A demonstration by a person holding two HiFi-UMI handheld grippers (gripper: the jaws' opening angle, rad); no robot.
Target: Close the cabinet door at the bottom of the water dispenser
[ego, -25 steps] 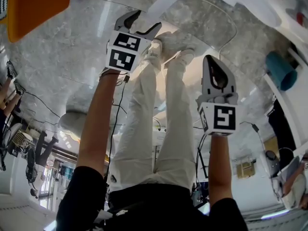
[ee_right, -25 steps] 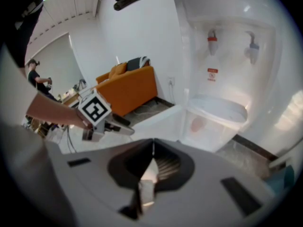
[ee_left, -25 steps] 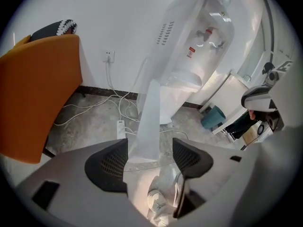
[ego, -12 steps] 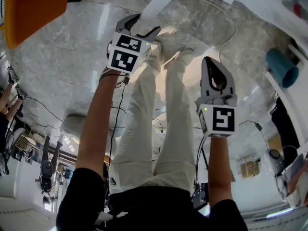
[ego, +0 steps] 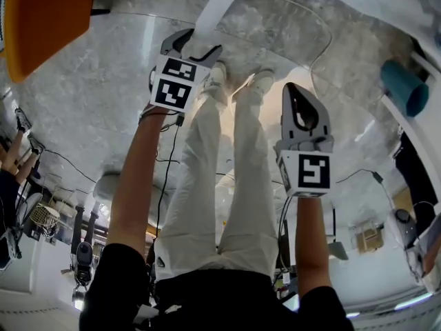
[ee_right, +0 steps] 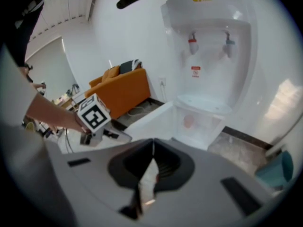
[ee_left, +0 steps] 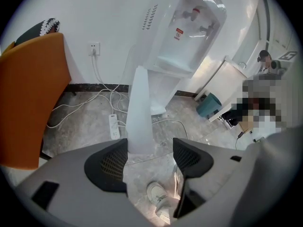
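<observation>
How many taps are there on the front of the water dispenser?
2. On the water dispenser, the red tap is at the left of the recess and the other tap at its right, both above the drip tray. None seems hidden.

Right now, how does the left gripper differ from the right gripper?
The left gripper has its jaws apart; the right gripper has them together. The left gripper is up at the edge of the open cabinet door, which lines up just ahead of its gap; the right gripper hangs farther back from that door. Both are empty.
</observation>
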